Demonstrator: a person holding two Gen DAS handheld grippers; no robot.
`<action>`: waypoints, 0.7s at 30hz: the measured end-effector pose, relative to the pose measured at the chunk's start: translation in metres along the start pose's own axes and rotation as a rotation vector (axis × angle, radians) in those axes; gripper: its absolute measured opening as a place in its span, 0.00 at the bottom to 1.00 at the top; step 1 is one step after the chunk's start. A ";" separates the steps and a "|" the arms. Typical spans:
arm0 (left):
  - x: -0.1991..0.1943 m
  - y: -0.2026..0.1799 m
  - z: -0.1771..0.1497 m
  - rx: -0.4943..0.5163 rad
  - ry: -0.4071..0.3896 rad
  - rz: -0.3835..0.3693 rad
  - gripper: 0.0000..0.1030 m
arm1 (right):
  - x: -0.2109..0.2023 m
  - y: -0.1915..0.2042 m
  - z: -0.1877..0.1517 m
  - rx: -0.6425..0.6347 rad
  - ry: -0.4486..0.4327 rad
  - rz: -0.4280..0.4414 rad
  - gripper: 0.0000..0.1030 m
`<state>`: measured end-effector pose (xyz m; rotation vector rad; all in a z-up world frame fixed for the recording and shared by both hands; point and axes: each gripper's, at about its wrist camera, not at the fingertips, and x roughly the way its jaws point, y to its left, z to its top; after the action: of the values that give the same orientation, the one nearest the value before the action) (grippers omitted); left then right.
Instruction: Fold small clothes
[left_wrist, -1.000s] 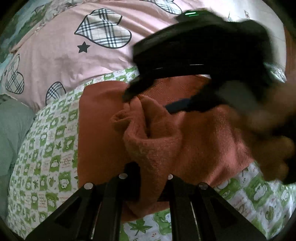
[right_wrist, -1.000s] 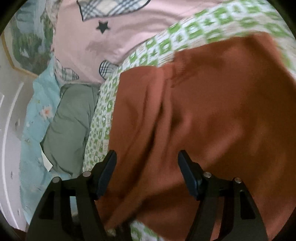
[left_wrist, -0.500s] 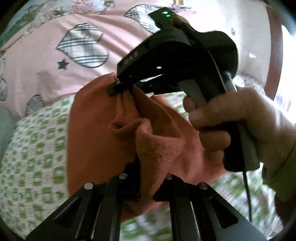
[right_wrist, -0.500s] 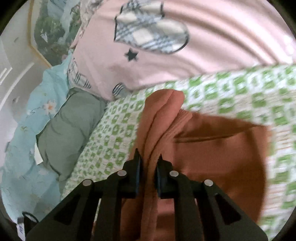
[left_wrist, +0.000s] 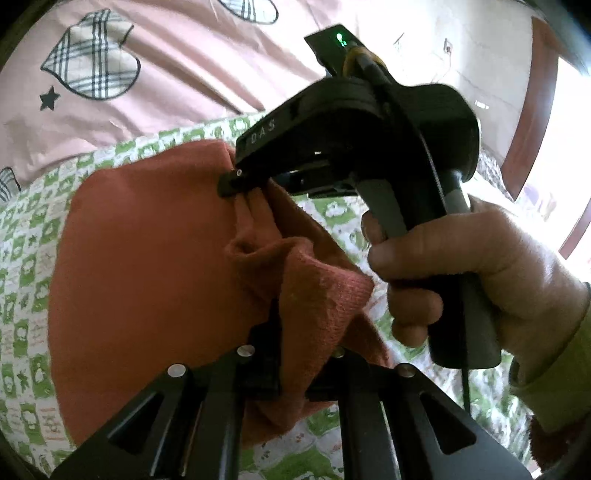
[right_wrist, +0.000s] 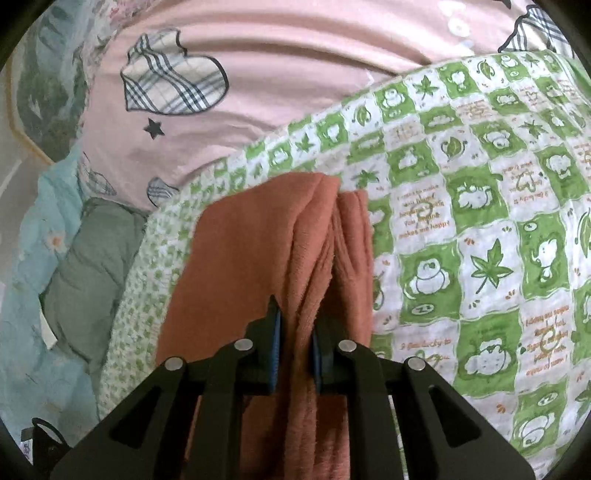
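A rust-orange knit garment (left_wrist: 147, 266) hangs lifted above a green-and-white checked blanket (left_wrist: 22, 258). My left gripper (left_wrist: 291, 354) is shut on a bunched edge of it at the bottom of the left wrist view. My right gripper (left_wrist: 236, 182), held by a hand (left_wrist: 480, 273), pinches another fold of the same edge further back. In the right wrist view the right gripper (right_wrist: 295, 350) is shut on gathered folds of the garment (right_wrist: 258, 243), which drapes over the blanket (right_wrist: 480, 221).
A pink duvet with plaid hearts (right_wrist: 258, 74) lies behind the blanket. A grey-green pillow (right_wrist: 88, 273) and a light blue floral sheet (right_wrist: 22, 295) lie to the left. A wall and wooden door frame (left_wrist: 532, 110) show at the right.
My right gripper closed on the garment's edge and both grippers lifted it. The cloth gathered into folds and uncovered much of the checked blanket on the right.
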<state>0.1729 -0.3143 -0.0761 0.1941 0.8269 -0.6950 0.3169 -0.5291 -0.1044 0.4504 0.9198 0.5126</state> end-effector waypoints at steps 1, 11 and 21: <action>0.002 0.004 0.000 -0.005 0.010 -0.003 0.11 | 0.004 -0.002 -0.002 -0.004 0.008 -0.013 0.15; -0.028 0.040 -0.011 -0.090 0.036 -0.083 0.41 | -0.011 0.003 -0.013 -0.024 -0.015 -0.063 0.49; -0.081 0.151 -0.018 -0.327 -0.001 -0.012 0.80 | -0.034 -0.004 -0.042 0.067 -0.005 0.000 0.75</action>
<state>0.2202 -0.1512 -0.0443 -0.1063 0.9284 -0.5612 0.2656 -0.5458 -0.1078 0.5120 0.9345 0.4819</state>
